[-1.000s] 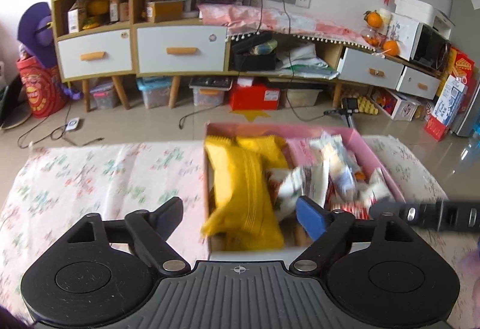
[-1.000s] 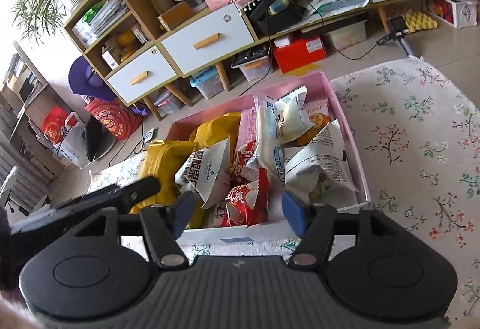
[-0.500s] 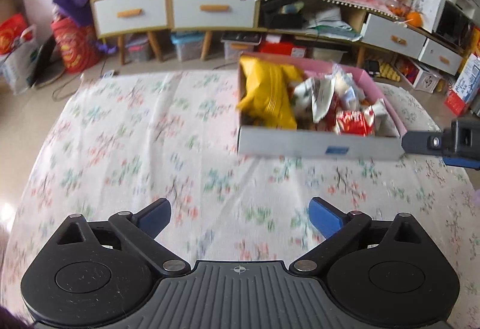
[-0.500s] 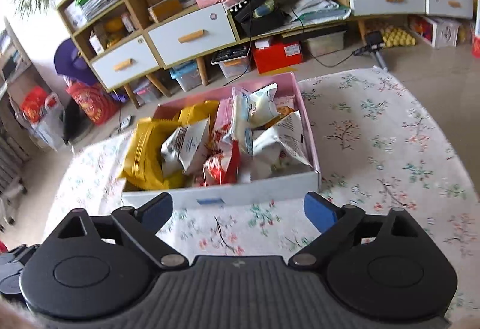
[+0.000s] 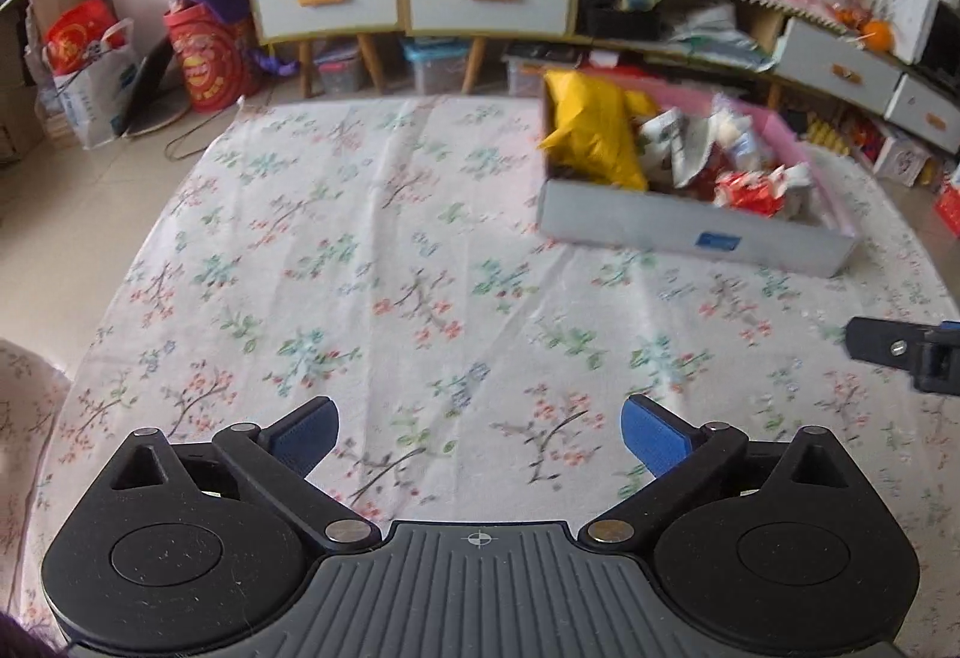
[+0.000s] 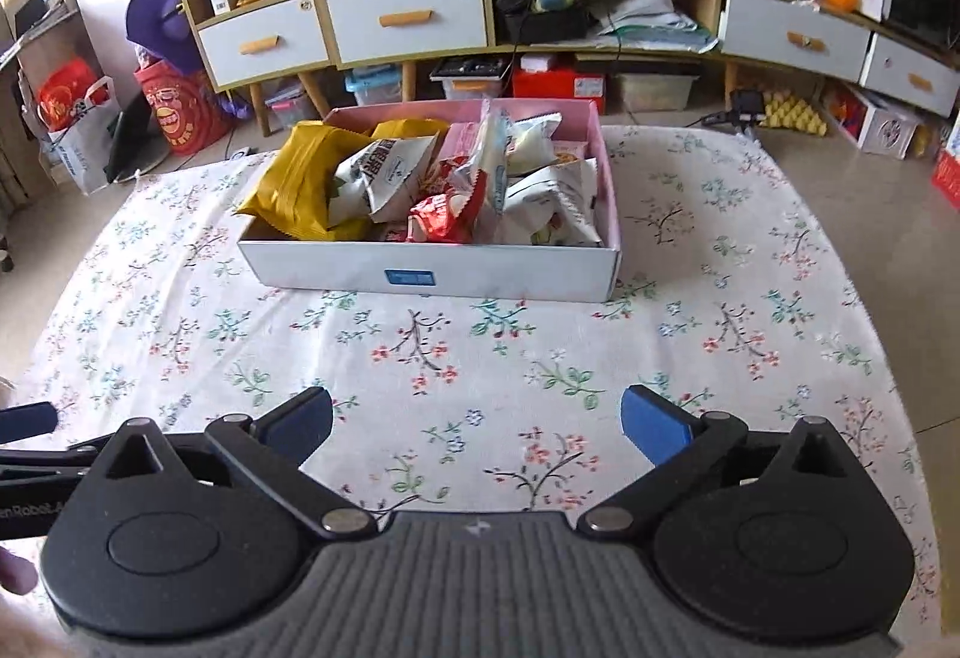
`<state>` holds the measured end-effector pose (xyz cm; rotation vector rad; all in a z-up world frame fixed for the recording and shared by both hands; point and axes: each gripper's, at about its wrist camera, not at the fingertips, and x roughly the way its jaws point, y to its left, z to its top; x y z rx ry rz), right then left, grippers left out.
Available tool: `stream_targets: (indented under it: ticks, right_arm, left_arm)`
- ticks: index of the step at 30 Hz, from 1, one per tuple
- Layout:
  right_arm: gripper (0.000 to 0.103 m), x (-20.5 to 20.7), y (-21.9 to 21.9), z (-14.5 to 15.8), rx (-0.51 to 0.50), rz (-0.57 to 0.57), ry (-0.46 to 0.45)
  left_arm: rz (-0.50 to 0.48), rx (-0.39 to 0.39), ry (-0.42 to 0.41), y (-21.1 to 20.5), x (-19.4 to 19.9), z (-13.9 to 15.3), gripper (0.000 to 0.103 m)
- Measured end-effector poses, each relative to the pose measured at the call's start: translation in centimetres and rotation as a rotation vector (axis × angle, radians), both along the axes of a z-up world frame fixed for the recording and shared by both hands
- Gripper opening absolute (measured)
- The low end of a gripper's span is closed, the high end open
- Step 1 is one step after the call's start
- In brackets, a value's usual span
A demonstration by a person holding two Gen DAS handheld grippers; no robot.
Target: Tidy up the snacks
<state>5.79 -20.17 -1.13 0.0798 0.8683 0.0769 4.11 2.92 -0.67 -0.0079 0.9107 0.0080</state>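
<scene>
A white cardboard box (image 6: 432,271) with a pink inside stands on the floral tablecloth (image 6: 480,358), filled with several snack packets. A large yellow bag (image 6: 300,184) lies at its left end, with white packets (image 6: 390,172) and a red packet (image 6: 441,217) beside it. My right gripper (image 6: 477,415) hangs over the cloth well short of the box, its jaws opening with nothing between them. In the left wrist view the box (image 5: 690,232) is far right and the yellow bag (image 5: 594,129) leans over its rim. My left gripper (image 5: 480,421) is open and empty over bare cloth. The right gripper's finger (image 5: 900,352) shows at the right edge.
Beyond the table stand a wooden cabinet with white drawers (image 6: 408,18), storage bins under it, a red sack (image 6: 174,111) and shopping bags on the floor. The table's edges fall away left and right. A hand (image 6: 15,574) shows at the lower left.
Both grippers have drawn back from over the box toward the near side of the table and their jaws have spread wider. The yellow bag that was between the left fingers now rests in the box.
</scene>
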Motion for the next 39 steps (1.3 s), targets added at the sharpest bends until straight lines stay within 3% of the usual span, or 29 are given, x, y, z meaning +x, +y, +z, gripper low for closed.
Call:
stream_targets:
  ticks: [13, 39]
  right_arm:
    - [0.103, -0.5, 0.3, 0.0, -0.076, 0.018, -0.03]
    - [0.103, -0.8, 1.7, -0.1, -0.108, 0.064, -0.024]
  left_arm:
    - [-0.013, 0.04, -0.052, -1.5, -0.3, 1.4, 0.101]
    - [-0.009, 0.039, -0.055, -1.9, -0.6, 1.8, 0.101]
